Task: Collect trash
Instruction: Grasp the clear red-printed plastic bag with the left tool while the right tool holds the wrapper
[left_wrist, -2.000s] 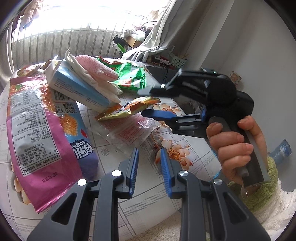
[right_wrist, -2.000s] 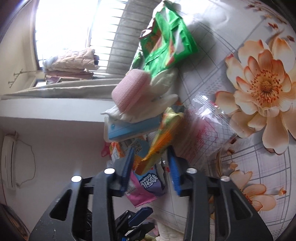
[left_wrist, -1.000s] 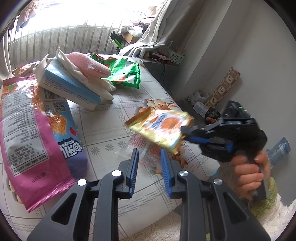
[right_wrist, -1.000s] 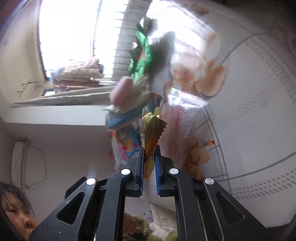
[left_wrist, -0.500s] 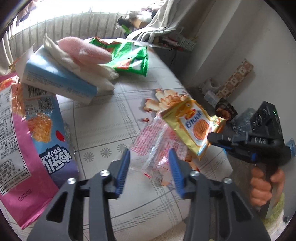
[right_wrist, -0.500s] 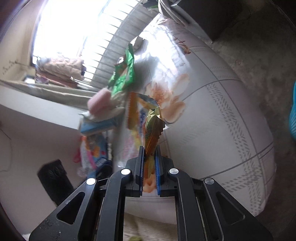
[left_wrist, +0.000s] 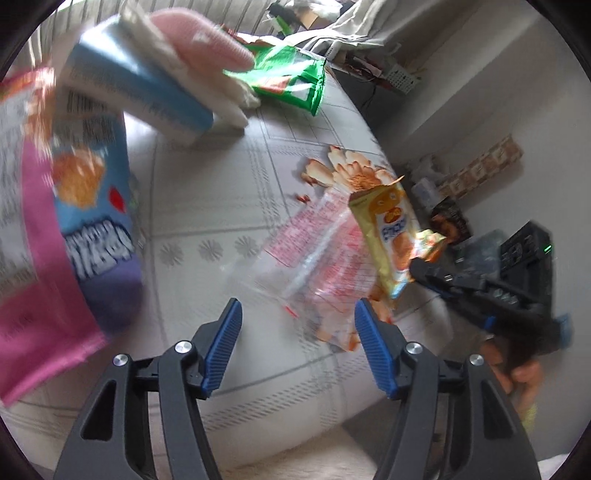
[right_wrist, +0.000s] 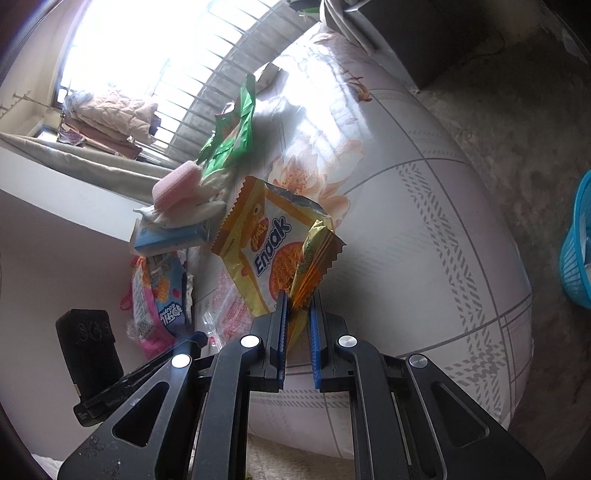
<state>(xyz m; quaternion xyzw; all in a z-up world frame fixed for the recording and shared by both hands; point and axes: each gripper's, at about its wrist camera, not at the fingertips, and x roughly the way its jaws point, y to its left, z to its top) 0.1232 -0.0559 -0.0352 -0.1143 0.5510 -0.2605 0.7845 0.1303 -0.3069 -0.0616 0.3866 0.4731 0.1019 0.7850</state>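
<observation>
My right tongs (right_wrist: 297, 314) are clenched on the yellow noodle wrapper (right_wrist: 258, 251), lifted off the table (right_wrist: 424, 229). My left tongs (left_wrist: 295, 347) are opening, empty, above the clear wrapper (left_wrist: 314, 251). Next I'd lower and pinch it.

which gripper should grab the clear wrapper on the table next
Left. The left gripper hangs just short of the clear wrapper, jaws opening with nothing between them. The right gripper is shut on the yellow wrapper, off the table, so it is busy.
</observation>
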